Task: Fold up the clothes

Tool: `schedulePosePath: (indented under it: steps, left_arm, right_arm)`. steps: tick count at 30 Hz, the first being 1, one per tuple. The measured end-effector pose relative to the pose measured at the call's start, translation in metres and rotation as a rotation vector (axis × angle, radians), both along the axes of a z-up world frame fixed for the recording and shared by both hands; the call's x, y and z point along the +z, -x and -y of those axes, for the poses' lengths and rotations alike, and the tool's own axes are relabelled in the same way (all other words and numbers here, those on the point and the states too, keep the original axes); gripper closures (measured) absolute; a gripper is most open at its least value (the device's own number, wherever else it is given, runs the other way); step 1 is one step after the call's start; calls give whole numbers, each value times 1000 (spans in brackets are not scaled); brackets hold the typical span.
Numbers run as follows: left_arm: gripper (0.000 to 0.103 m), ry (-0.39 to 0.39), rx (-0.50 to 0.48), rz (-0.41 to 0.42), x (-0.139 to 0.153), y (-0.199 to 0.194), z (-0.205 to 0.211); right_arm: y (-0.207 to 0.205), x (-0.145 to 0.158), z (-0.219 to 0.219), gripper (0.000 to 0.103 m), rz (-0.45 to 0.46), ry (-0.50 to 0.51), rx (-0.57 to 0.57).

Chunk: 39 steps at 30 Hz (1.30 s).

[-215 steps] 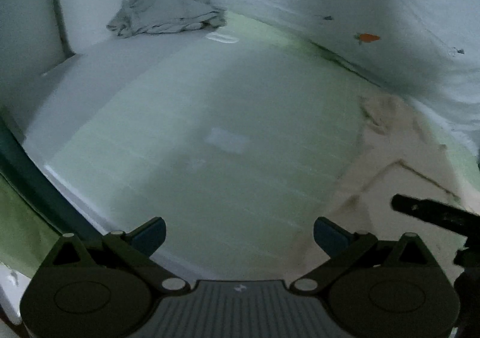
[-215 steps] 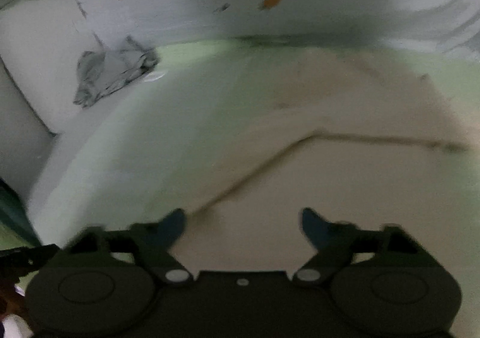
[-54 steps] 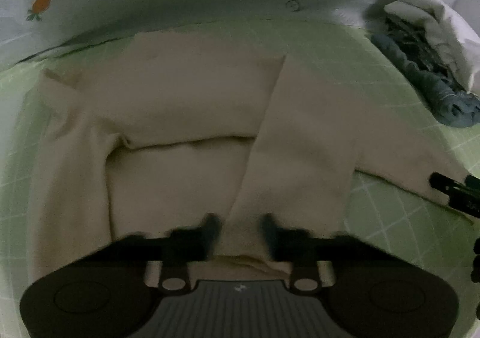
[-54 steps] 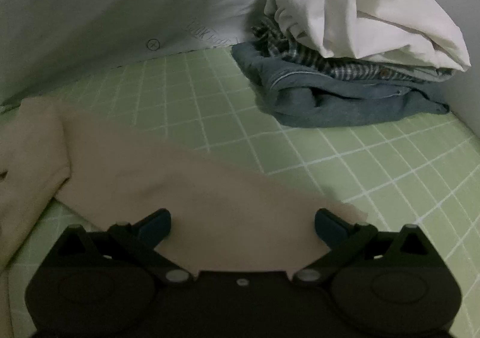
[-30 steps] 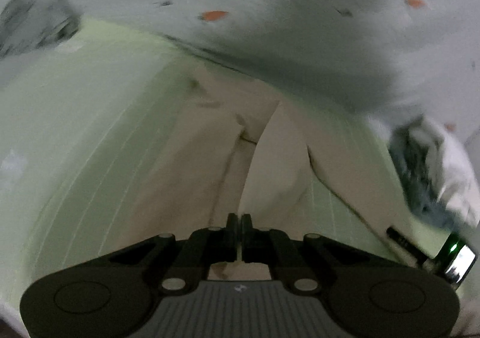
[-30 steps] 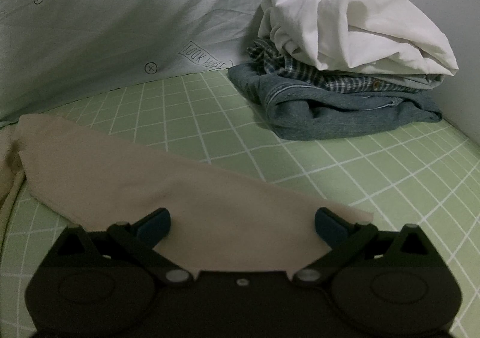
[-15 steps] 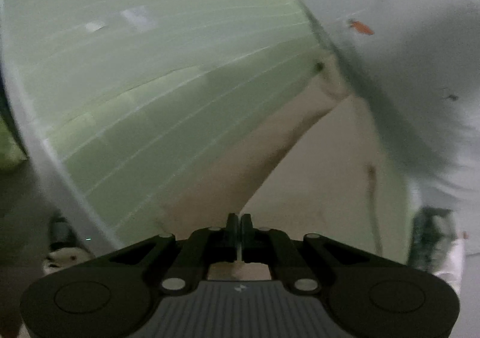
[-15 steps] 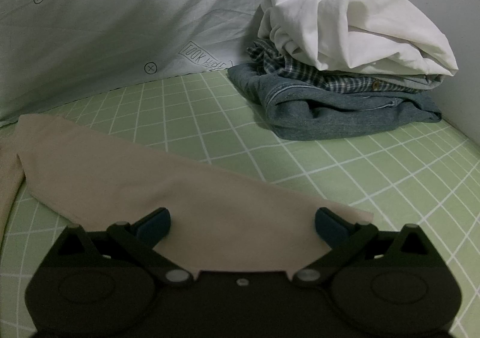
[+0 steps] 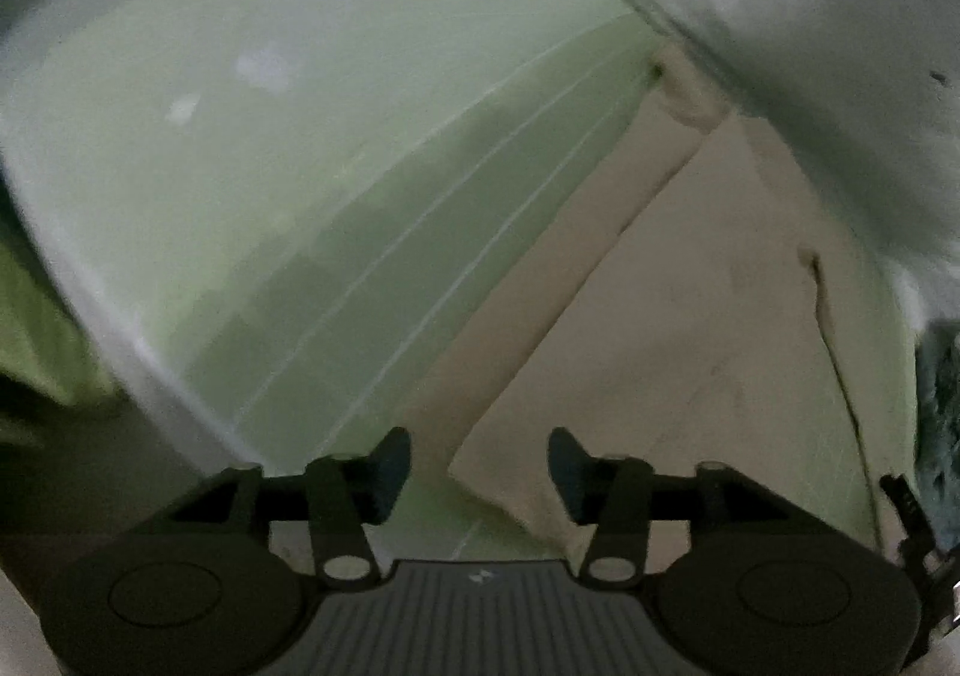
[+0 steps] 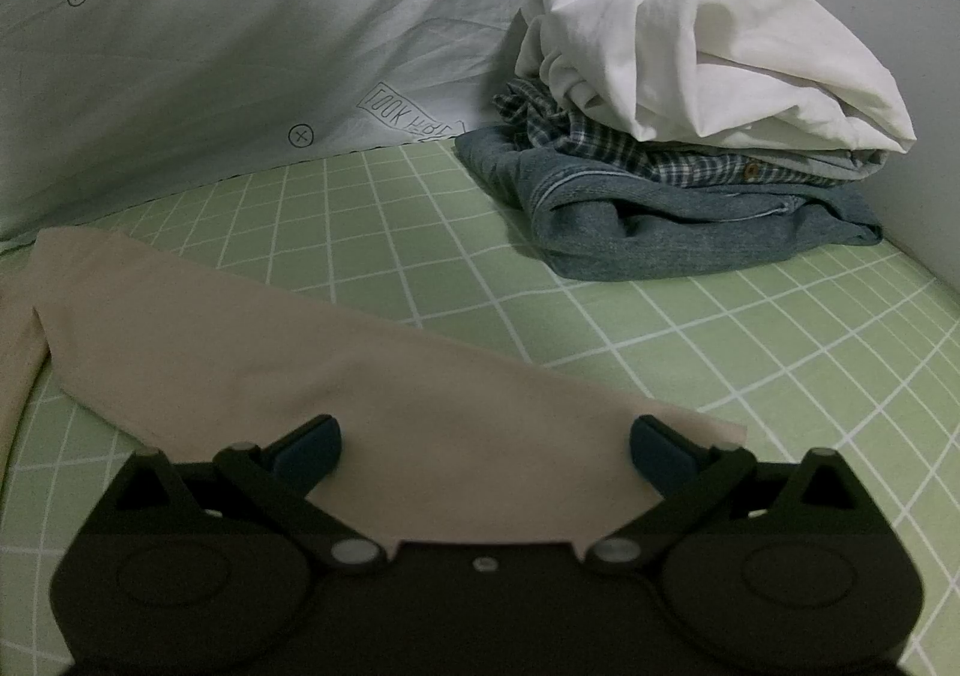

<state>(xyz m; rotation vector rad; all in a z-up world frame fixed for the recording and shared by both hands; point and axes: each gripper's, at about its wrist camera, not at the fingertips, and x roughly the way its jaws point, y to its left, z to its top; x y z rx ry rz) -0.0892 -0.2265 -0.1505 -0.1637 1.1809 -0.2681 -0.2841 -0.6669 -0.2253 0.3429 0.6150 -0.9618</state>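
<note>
The beige garment (image 9: 690, 316) lies spread flat on the green checked sheet (image 10: 750, 352), with one long beige piece reaching out toward the pile of folded clothes (image 10: 690, 147) that sits at the far corner of that sheet. To do this fold well, I judge the laid-over edge should settle square on the garment before I draw away, and I should lift clear without dragging the cloth. My left gripper (image 9: 480, 466) points steeply down at the garment's near corner; its jaws are opening, the corner lies between and below them, and the pads do not press on it. My right gripper (image 10: 486, 448) hovers over the outstretched beige piece, well short of the pile, its jaws spread wide and grasping nothing. Next, I would judge, that piece wants taking by its end and folding in over the garment.
</note>
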Motion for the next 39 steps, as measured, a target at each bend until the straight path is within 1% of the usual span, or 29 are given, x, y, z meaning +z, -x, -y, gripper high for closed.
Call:
schedulePosePath:
  steps: [1, 3, 4, 6, 8, 11, 13, 16, 18, 19, 21, 22, 23, 24, 25, 26, 30, 33, 34, 35, 37, 38, 39]
  left_arm:
    - [41, -13, -18, 24, 4, -2, 5]
    - [34, -31, -53, 67, 12, -7, 15]
    - [31, -32, -68, 79, 14, -8, 18]
    - [28, -30, -92, 79, 17, -15, 29]
    - [27, -31, -117, 79, 17, -18, 35]
    - [25, -58, -162, 87, 17, -25, 50]
    - [25, -66, -186, 85, 14, -31, 59]
    - [25, -49, -214, 61, 9, -46, 72]
    - [25, -50, -237, 58, 7, -53, 80]
    - [25, -50, -248, 57, 5, -57, 84]
    - [25, -56, -267, 57, 2, -65, 90]
    - [25, -58, -276, 57, 0, -68, 93]
    - [25, -60, -283, 52, -2, -73, 94]
    - [25, -62, -289, 47, -5, -78, 94]
    - [25, -66, -291, 38, -8, -84, 94]
    - [25, -70, -294, 28, -11, -89, 95]
    - [25, -73, -307, -5, -21, -110, 91]
    - [25, -72, -321, -23, -26, -123, 89]
    - [25, -71, -323, -24, -27, -127, 88]
    - [25, -71, -324, -26, -27, -132, 88]
    - [25, -70, -326, -25, -27, -138, 86]
    - [25, -69, -327, -25, -26, -141, 85]
    - [25, -68, -327, -23, -26, -143, 85]
  right_arm:
    - [0, 0, 0, 0, 0, -1, 1]
    - [1, 2, 0, 0, -1, -13, 6]
    - [2, 5, 1, 0, 3, -37, 10]
    - [7, 11, 1, 0, 21, -82, 13]
    - [20, 17, -4, 0, 67, -83, -35]
    - [33, 18, -7, 0, 45, -53, -98]
    - [39, 12, -4, 0, 43, -89, -128]
    - [36, 8, -4, 0, 8, -88, -145]
    - [29, 7, -6, 0, -11, -81, -137]
    - [26, 7, -7, 2, -17, -78, -131]
    - [16, 10, -7, 16, -12, -74, -117]
    - [11, 12, -7, 30, -10, -74, -111]
    - [3, 14, -7, 51, -4, -79, -103]
    - [-4, 16, -6, 66, 8, -91, -86]
    - [-14, 19, -5, 95, 24, -113, -59]
    - [-25, 21, -5, 93, 39, -133, -33]
    - [-84, 31, -12, 94, 90, -190, 67]
    - [-141, 51, -35, 94, 161, -206, 198]
    - [-161, 60, -45, 94, 191, -209, 258]
    - [-181, 72, -61, 94, 225, -208, 351]
    - [-215, 98, -97, 92, 274, -193, 577]
    - [-228, 108, -114, 75, 282, -191, 685]
    - [-234, 114, -129, 59, 276, -177, 740]
